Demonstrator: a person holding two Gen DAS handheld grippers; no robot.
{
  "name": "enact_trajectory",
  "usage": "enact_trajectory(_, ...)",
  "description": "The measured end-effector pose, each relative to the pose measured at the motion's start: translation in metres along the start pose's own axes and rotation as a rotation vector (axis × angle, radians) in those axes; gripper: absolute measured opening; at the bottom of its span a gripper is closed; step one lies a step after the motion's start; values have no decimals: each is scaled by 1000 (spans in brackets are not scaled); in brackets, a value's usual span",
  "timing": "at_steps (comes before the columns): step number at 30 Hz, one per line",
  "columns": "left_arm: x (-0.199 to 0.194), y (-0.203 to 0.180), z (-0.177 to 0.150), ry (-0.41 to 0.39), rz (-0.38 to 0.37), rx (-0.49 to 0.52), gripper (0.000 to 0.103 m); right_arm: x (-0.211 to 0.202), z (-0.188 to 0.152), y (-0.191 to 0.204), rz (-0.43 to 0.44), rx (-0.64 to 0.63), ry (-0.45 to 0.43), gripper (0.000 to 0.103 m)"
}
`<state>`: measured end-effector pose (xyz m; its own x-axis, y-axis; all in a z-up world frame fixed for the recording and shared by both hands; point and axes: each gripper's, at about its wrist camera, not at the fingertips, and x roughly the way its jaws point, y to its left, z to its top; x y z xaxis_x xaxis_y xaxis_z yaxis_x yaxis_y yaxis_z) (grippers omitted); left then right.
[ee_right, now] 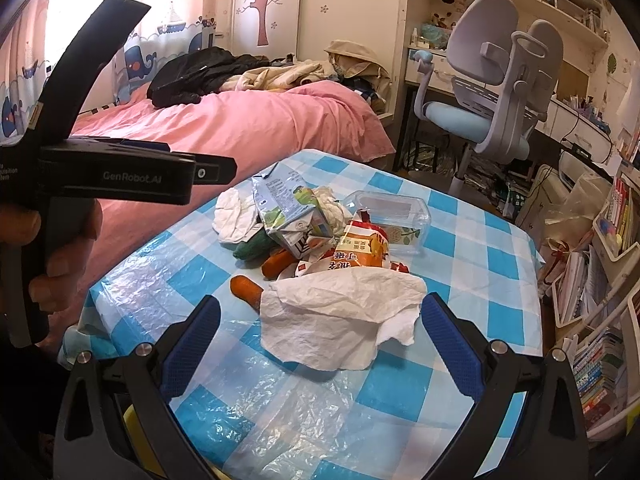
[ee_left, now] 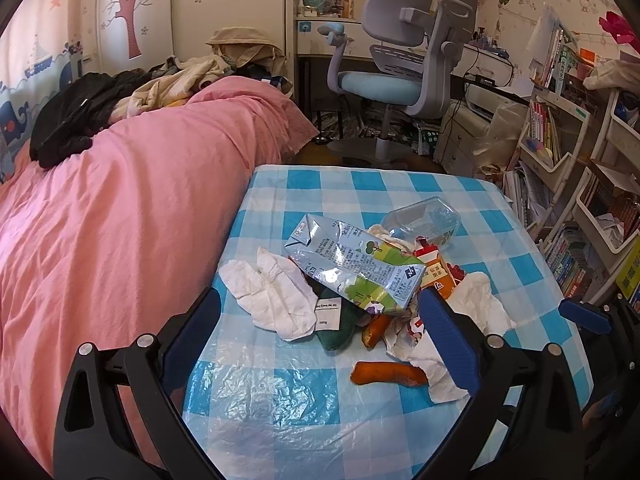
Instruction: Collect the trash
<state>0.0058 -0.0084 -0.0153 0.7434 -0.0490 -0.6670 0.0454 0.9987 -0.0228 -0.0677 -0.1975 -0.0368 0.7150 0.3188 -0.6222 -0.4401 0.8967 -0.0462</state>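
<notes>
A heap of trash lies on the blue-and-white checked table cover (ee_left: 280, 408) (ee_right: 460, 384). It holds a crushed milk carton (ee_left: 356, 268) (ee_right: 286, 208), crumpled white tissues (ee_left: 272, 296) (ee_right: 340, 316), an orange snack wrapper (ee_left: 436, 272) (ee_right: 360, 250), a clear plastic box (ee_left: 424, 218) (ee_right: 390, 210), a dark green cloth (ee_left: 340, 330) (ee_right: 256, 248) and two carrot pieces (ee_left: 388, 374) (ee_right: 246, 290). My left gripper (ee_left: 320, 340) hangs open over the heap's near side. My right gripper (ee_right: 320, 336) is open around the big tissue. The right gripper's blue finger (ee_left: 584, 314) shows at the left wrist view's right edge.
A bed with a pink cover (ee_left: 120, 220) (ee_right: 248, 128) and piled clothes runs along the table's left side. A grey desk chair (ee_left: 400, 60) (ee_right: 492, 92) stands beyond the table. Shelves of books (ee_left: 580, 200) (ee_right: 608, 300) crowd the right. A hand (ee_right: 52, 256) holds the left gripper's handle.
</notes>
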Motion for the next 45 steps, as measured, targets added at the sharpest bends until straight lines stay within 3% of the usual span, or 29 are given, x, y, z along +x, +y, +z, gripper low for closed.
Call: enact_trajectory(45,2,-4,-3,3,5,23,96,3,0,2,5,-7,12,97)
